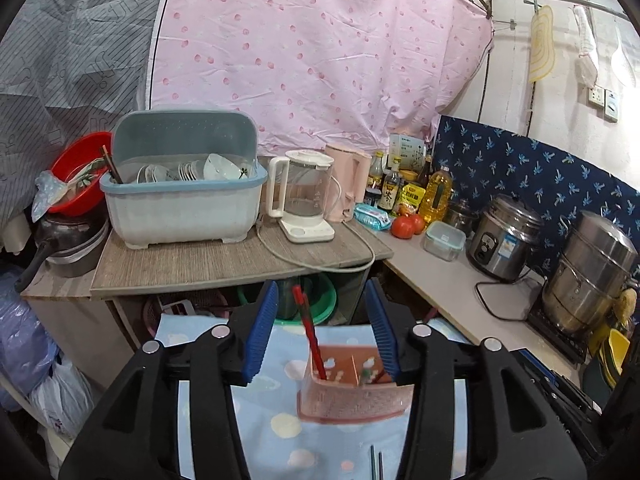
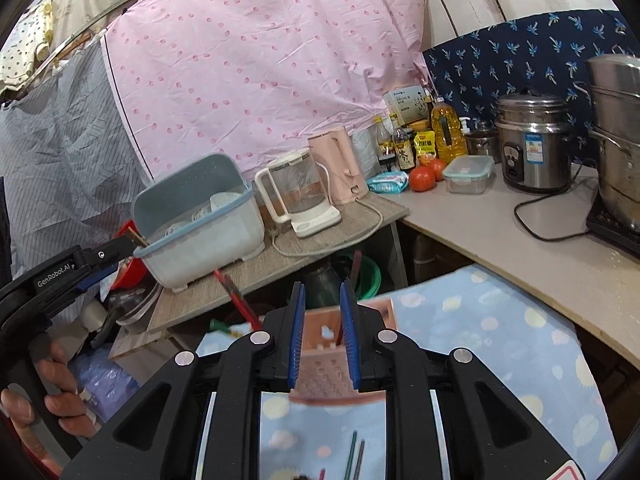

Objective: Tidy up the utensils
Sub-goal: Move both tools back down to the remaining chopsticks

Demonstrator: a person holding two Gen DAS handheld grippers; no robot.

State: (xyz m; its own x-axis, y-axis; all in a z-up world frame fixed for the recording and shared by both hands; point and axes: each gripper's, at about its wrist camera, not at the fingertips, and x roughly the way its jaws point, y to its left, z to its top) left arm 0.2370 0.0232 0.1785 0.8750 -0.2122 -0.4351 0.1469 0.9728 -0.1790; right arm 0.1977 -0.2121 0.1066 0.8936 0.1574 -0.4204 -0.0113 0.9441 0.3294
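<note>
left wrist view: the left gripper [image 1: 326, 330] stands half open with nothing pressed between its blue pads. the pink utensil holder [image 1: 354, 388] sits just beyond and slightly right of the gap, on the blue spotted cloth [image 1: 276, 400]. a red chopstick [image 1: 310, 336] stands in the holder's left compartment, leaning far-left, its long axis near upright. loose sticks [image 1: 376, 466] lie near the bottom edge, under the gripper.

right wrist view: the right gripper [image 2: 323, 336] is narrowly parted and grips nothing; the holder [image 2: 334, 364] is dead ahead behind the gap. loose utensils [image 2: 354, 456] lie on the cloth nearer than the fingertips, running near to far, so i judge either hand must pull back and dip to reach them.
</note>
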